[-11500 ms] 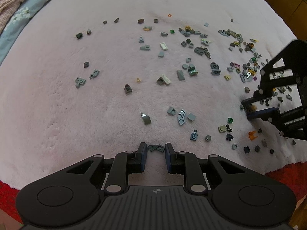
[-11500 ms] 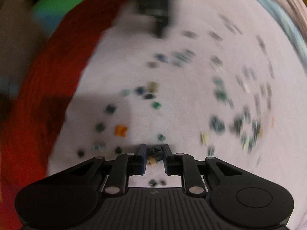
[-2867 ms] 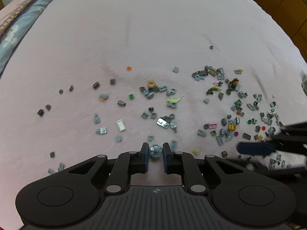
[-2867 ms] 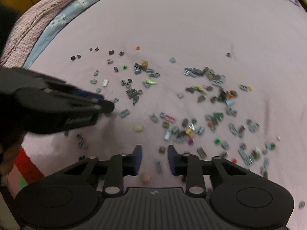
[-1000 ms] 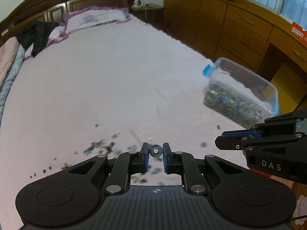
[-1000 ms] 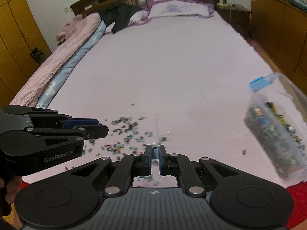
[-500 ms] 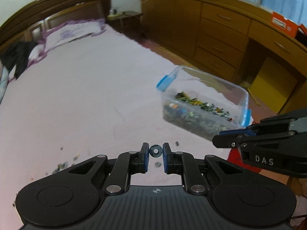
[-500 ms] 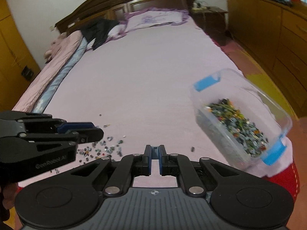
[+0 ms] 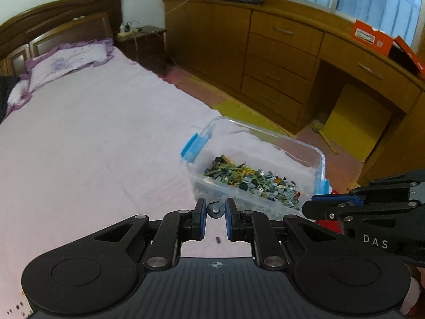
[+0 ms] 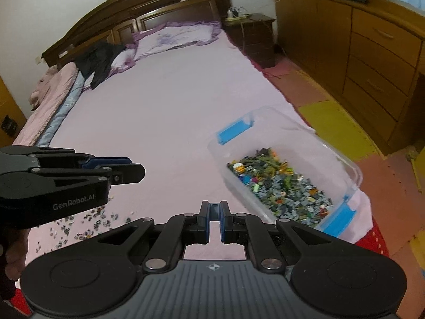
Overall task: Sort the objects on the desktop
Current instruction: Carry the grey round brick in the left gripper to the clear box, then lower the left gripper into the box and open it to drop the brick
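Left tool: we grip a small dark round disc between the fingertips, its flat face turned toward our camera, rim edges against the pads.
Right tool: fingers nearly together; we cannot tell whether anything sits between them.
Box: clear plastic, blue clips, just ahead and right of the left tool, long axis running away rightward, holding mixed small pieces.
Bed: loose pieces scattered left of the right tool.

Pink bedsheet fills centre frame. Purple pillow and black garment are seen upper left, against a dark wooden headboard. Wooden dresser spans the upper right; orange shoebox sits on it. Yellow floor mat lies right of the bed.
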A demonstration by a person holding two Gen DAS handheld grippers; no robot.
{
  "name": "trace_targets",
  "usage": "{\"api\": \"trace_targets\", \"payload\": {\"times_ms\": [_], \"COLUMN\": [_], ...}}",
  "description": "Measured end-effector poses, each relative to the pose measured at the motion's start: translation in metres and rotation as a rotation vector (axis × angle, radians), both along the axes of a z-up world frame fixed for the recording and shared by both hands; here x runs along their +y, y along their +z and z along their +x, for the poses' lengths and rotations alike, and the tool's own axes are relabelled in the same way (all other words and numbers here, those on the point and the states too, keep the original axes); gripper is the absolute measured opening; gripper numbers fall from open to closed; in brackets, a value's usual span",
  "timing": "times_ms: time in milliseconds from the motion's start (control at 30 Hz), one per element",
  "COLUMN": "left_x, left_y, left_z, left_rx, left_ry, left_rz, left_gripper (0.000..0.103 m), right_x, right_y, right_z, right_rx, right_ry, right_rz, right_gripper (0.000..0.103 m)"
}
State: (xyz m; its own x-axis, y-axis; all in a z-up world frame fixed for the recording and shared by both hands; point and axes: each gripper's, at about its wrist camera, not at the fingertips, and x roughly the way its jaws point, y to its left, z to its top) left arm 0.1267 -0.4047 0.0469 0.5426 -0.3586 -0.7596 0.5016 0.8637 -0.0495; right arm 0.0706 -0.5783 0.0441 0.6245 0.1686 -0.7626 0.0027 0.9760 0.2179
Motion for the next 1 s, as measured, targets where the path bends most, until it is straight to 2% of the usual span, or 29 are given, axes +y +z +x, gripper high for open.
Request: {"api": "trace_targets", "payload": {"times_ms": [167, 467, 767, 1000], "left_x": [-0.019, -0.068, -0.134, -0.171], "left_y": [-0.006, -0.014, -0.025, -0.031], "left_z": [0.014, 0.042, 0.064, 0.074], "left_rx": [0.028, 0.08, 0.104, 0.113], "left_ry": [0.014, 0.078, 0.058, 0.033], "left_rz": [0.012, 0.054, 0.082, 0.11], "left_gripper": [0.016, 0.016, 0.016, 0.016], "right_x": [-0.023, -0.076, -0.139, -0.168], "right_y": [-0.007, -0.026, -0.043, -0.054], "right_z": [0.013, 0.05, 0.073, 0.083], "right_rx": [0.006, 0.036, 0.069, 0.084], "right_ry": [-0.003, 0.057, 0.05, 0.042], "right_rz": [0.01, 0.055, 0.07, 0.086], "right_gripper": [0.008, 0.008, 0.008, 0.008]}}
